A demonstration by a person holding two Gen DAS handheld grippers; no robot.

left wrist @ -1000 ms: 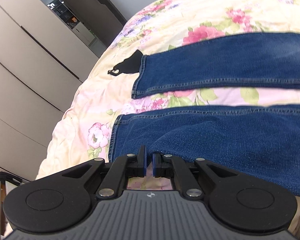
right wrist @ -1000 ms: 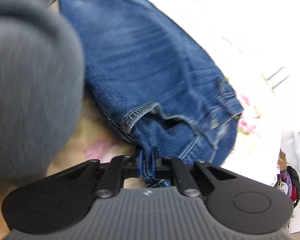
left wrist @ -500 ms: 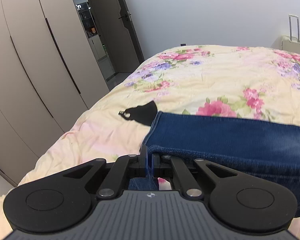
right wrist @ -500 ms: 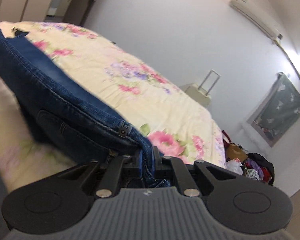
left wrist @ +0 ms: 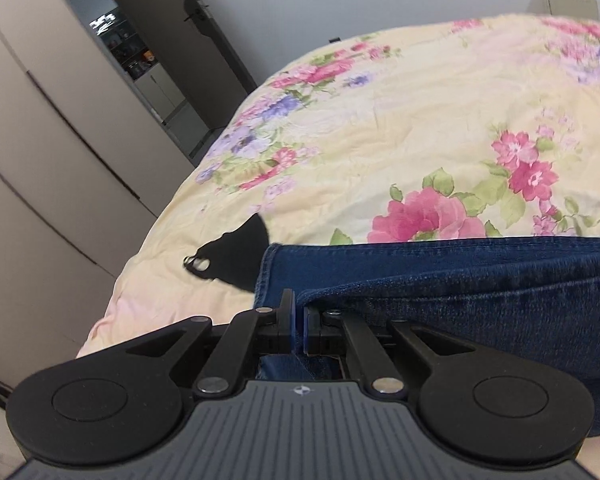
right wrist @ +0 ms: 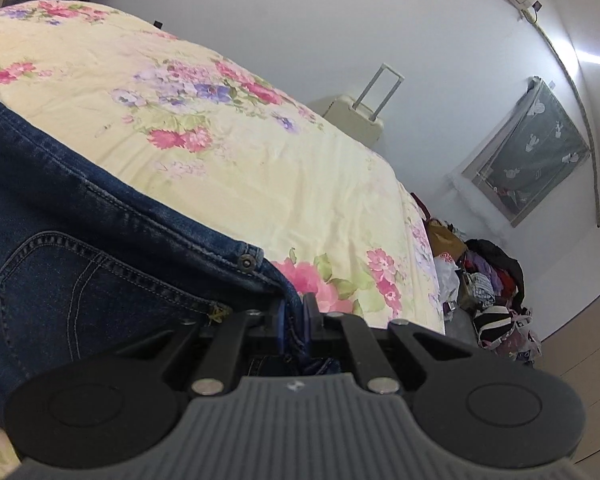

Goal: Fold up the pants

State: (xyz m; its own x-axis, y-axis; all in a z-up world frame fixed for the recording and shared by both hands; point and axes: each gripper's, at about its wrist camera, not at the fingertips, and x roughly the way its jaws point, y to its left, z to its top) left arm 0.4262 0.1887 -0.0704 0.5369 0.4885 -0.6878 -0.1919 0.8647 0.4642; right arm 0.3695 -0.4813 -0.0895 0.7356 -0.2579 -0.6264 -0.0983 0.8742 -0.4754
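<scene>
Dark blue denim pants (left wrist: 480,280) lie on a floral bedspread (left wrist: 400,140). In the left wrist view my left gripper (left wrist: 298,312) is shut on the hem of one leg, which is carried over the other leg lying beneath it. In the right wrist view my right gripper (right wrist: 294,314) is shut on the waistband corner of the pants (right wrist: 100,240), close to a metal rivet (right wrist: 246,262). A back pocket shows to the left of that grip. The denim hangs slightly lifted off the bed at both grips.
A small black item (left wrist: 232,256) lies on the bed just beyond the leg hems. Beige wardrobe doors (left wrist: 40,160) and an open doorway stand left of the bed. A cream suitcase (right wrist: 356,116) and a pile of clothes (right wrist: 488,292) sit beyond the bed's far side.
Both grippers have carried the near side of the pants across the bed, laying one leg over the other. The right gripper has rolled and lifted, so its view swung from the denim to the room.
</scene>
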